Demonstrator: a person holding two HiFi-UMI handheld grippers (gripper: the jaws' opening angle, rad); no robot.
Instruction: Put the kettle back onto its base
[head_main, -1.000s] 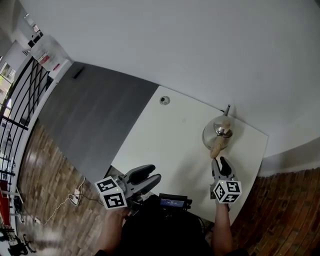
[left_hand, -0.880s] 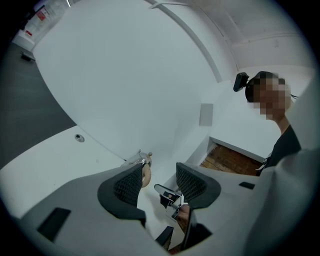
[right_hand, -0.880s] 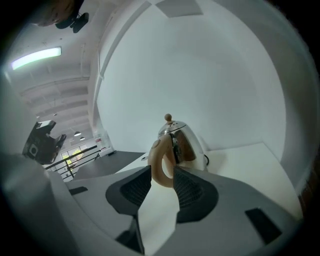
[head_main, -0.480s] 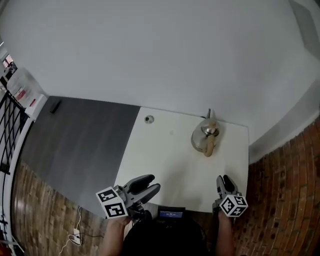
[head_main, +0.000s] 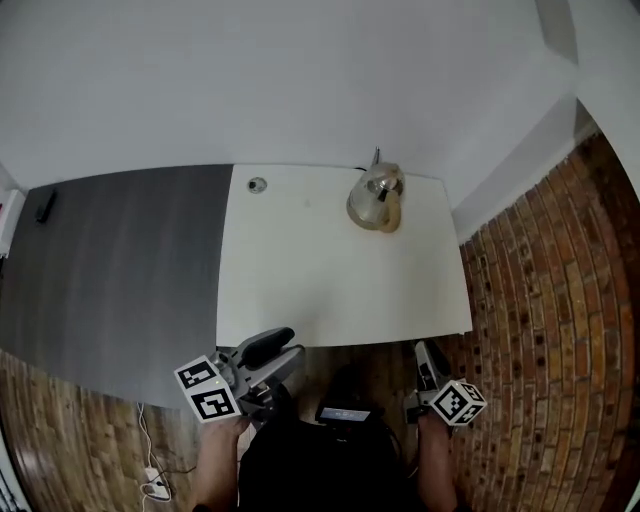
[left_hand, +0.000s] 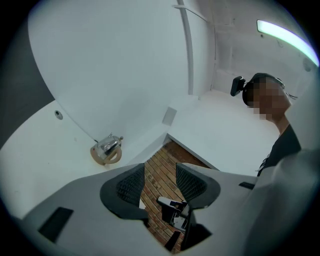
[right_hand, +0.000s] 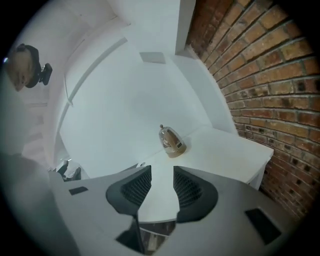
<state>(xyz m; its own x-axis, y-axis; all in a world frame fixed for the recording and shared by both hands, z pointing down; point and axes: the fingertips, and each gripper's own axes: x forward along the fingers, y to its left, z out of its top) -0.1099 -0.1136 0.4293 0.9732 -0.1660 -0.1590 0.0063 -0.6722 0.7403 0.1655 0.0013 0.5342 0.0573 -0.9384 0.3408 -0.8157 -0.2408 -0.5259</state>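
The shiny metal kettle (head_main: 375, 197) with a tan handle stands on its round tan base near the far right corner of the white table (head_main: 320, 270). It also shows small in the left gripper view as the kettle (left_hand: 106, 148) and in the right gripper view as the kettle (right_hand: 171, 140). Both grippers hang off the table's near edge, close to my body. My left gripper (head_main: 285, 348) is open, with only brick floor between its pads (left_hand: 131, 184). My right gripper (head_main: 425, 352) is open too, nothing between its pads (right_hand: 187, 188).
A round grommet hole (head_main: 257, 184) sits at the table's far left corner. Brick floor (head_main: 530, 300) lies to the right, grey floor (head_main: 110, 260) to the left, white wall behind. A power strip (head_main: 155, 488) lies on the floor at lower left.
My right gripper has drawn back from the kettle's handle to beyond the table's near edge. The left gripper has pulled back as well. The kettle stays where it stood.
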